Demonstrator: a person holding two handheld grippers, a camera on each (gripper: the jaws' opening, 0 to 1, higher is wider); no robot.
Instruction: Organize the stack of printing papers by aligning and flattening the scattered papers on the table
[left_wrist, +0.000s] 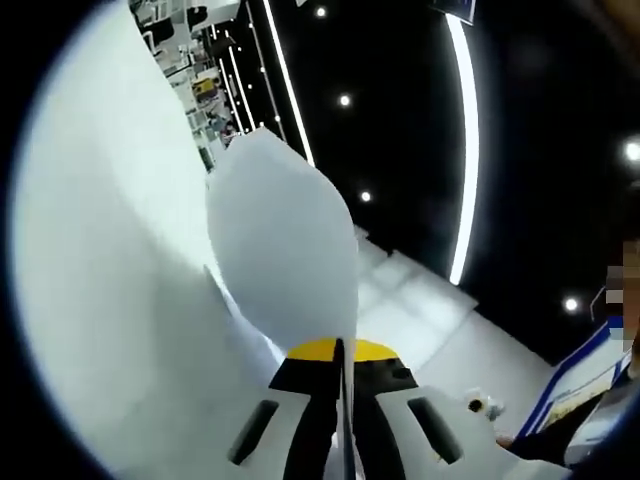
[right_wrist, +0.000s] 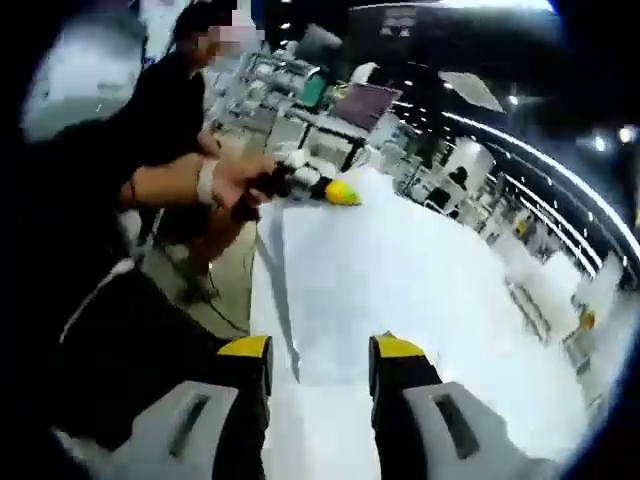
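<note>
Left claw pinches a lifted sheet; right claw wide, empty.

In the left gripper view the left claw (left_wrist: 342, 365) is clamped on the edge of a white paper sheet (left_wrist: 285, 240), which curves up off the white tabletop (left_wrist: 100, 300). In the right gripper view the right claw (right_wrist: 320, 365) stands spread apart over the paper (right_wrist: 400, 270) lying on the tabletop (right_wrist: 520, 400), gripping nothing. Far side there: a person's hand (right_wrist: 225, 182) holds the yellow-tipped left claw (right_wrist: 340, 192) at the paper's far edge.
</note>
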